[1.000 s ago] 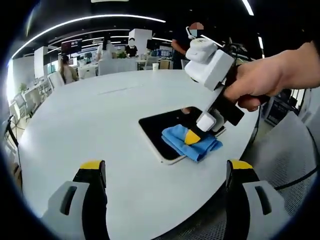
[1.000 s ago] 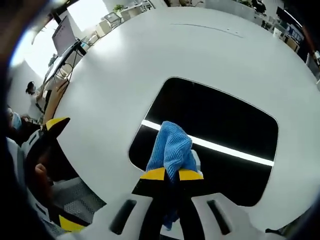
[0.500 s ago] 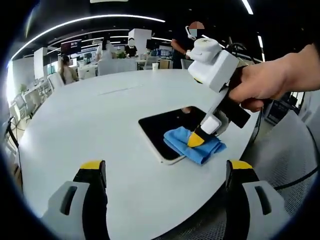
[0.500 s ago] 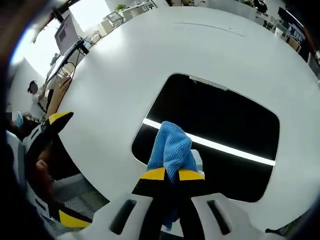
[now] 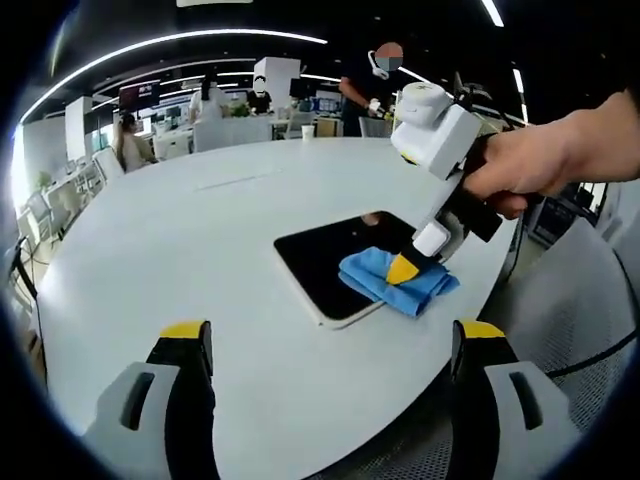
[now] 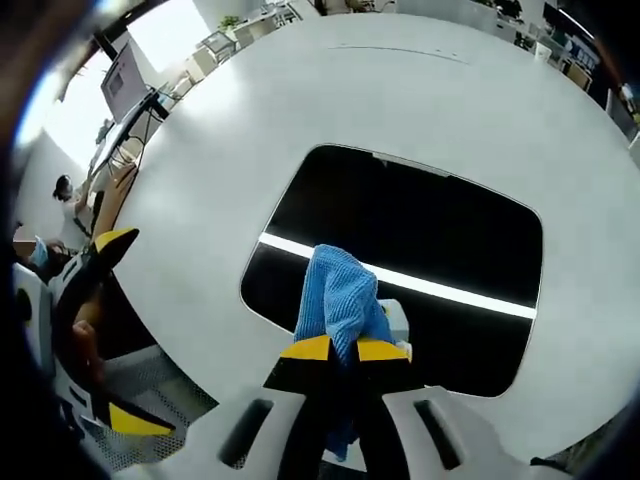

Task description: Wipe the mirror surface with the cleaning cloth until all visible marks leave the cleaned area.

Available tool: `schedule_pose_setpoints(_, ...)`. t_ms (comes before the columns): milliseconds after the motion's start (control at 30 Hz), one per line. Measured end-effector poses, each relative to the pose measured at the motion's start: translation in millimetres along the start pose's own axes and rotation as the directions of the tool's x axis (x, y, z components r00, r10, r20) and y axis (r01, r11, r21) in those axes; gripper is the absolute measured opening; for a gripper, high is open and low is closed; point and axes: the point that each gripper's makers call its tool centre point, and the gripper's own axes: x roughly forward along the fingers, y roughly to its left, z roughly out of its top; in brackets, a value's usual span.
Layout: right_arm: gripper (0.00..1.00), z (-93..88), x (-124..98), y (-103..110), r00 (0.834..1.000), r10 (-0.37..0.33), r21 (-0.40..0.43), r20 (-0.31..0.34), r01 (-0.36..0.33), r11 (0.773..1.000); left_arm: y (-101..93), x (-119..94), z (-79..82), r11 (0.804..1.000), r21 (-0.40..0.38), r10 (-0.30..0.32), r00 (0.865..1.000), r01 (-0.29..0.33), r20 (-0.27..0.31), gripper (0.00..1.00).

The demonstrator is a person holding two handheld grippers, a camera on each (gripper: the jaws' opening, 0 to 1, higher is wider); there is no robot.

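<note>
In the left gripper view, the left gripper [image 5: 325, 345] is held with its jaws wide apart over the near edge of the round white table [image 5: 180, 240], nothing between them. Further right, the dark rectangular mirror [image 5: 325, 260] is seen flat on the table, with the blue cleaning cloth [image 5: 395, 282] pressed onto its right end. The cloth is clamped in the closed yellow-tipped jaws of the right gripper [image 5: 403, 270], which is gripped by a hand [image 5: 545, 160].

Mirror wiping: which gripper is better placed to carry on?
Right gripper: it is shut on the cloth, pressed onto the mirror. The left gripper hangs open, away from it.
</note>
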Motion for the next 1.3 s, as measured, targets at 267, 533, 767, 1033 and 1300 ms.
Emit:
schedule_pose_setpoints(267, 0.01, -0.4, 1, -11, 1.0, 0.006, 0.038, 0.003, -0.006, 0.999, 0.9, 0, -0.6, 1.0, -0.005, 0.005, 1.0, -0.005, -0.001, 0.98)
schedule_pose_setpoints(533, 0.01, 0.8, 2, -13, 1.0, 0.014, 0.011, 0.004, -0.014, 1.0, 0.1, 0, -1.5, 1.0, -0.005, 0.0, 1.0, 0.0, -0.008, 0.98)
schedule_pose_setpoints(767, 0.01, 2.6, 3, -13, 1.0, 0.011, 0.007, 0.004, -0.012, 1.0, -0.9, 1, -2.0, 1.0, -0.002, -0.005, 1.0, 0.005, -0.013, 0.97)
schedule_pose_setpoints(1033, 0.01, 16.9, 7, -21, 1.0, 0.0, 0.028, 0.009, -0.001, 1.0, -1.3, 0, -2.4, 1.0, -0.008, -0.008, 1.0, 0.008, -0.014, 0.98)
schedule_pose_setpoints(1300, 0.01, 30.6, 9, -27, 1.0, -0.024, 0.012, 0.018, 0.024, 1.0, -1.7, 0, -2.0, 1.0, -0.01, -0.009, 1.0, 0.009, -0.011, 0.98)
